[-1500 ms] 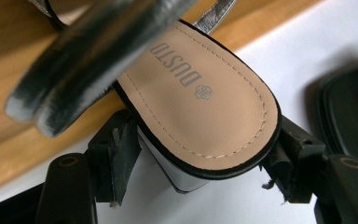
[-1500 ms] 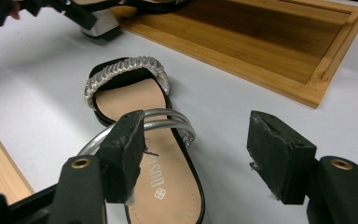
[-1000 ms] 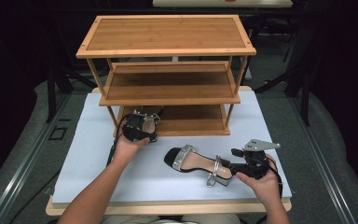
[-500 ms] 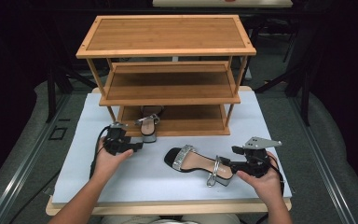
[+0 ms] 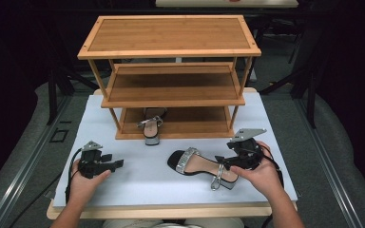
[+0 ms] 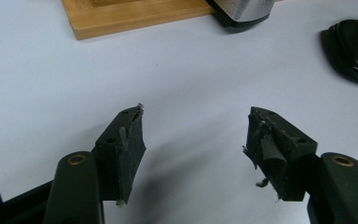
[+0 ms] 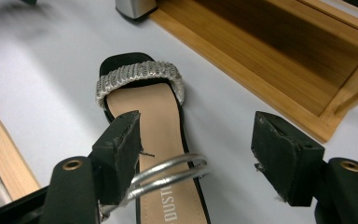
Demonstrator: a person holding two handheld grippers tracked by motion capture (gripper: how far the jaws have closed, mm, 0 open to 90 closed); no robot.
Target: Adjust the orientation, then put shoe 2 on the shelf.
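Heeled sandal (image 5: 202, 166) lies near worktop's front-right edge — stiff sole, floppy ankle strap (image 7: 168, 175), so grip the heel; right tongs (image 7: 196, 154) opening astride it, left tongs (image 6: 196, 140) empty — narrowing.

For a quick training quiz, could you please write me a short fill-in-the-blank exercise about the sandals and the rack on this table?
1. One sandal sits on the wooden rack's ____ shelf, its heel sticking out over the front edge.
2. The other sandal lies on the ____ table.
3. The right gripper is nearest that sandal's ____ end.
4. The left gripper's jaws hold ____.

Missing words: bottom; white; heel; nothing
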